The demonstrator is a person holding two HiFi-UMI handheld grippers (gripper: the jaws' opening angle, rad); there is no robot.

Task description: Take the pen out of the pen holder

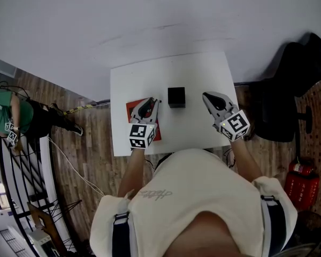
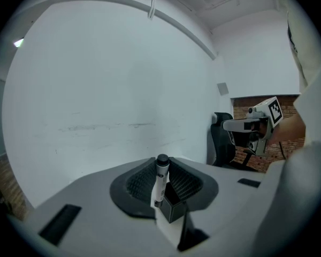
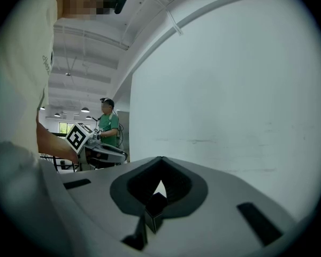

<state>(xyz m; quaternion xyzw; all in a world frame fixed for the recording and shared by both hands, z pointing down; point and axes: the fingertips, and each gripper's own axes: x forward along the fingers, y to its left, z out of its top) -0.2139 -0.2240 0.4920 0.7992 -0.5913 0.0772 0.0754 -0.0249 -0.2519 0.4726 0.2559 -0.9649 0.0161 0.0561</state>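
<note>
The black cube pen holder (image 1: 176, 97) stands in the middle of the white table (image 1: 198, 71). My left gripper (image 1: 150, 101) hovers just left of it, over a red mat (image 1: 129, 110). In the left gripper view the white pen (image 2: 160, 182) with its black cap stands upright, pinched between the ridged pads (image 2: 139, 182) of my left gripper (image 2: 161, 167). Its lower end hangs beside the holder (image 2: 175, 206), outside it. My right gripper (image 1: 207, 96) floats to the holder's right, jaws together and empty. In the right gripper view the holder (image 3: 154, 210) shows below my right gripper (image 3: 161, 165).
A black office chair (image 1: 291, 84) stands right of the table, with a red fire extinguisher (image 1: 299, 183) on the floor near it. A person in green (image 1: 5, 111) stands by a railing at far left. Cables lie on the wooden floor (image 1: 91, 154).
</note>
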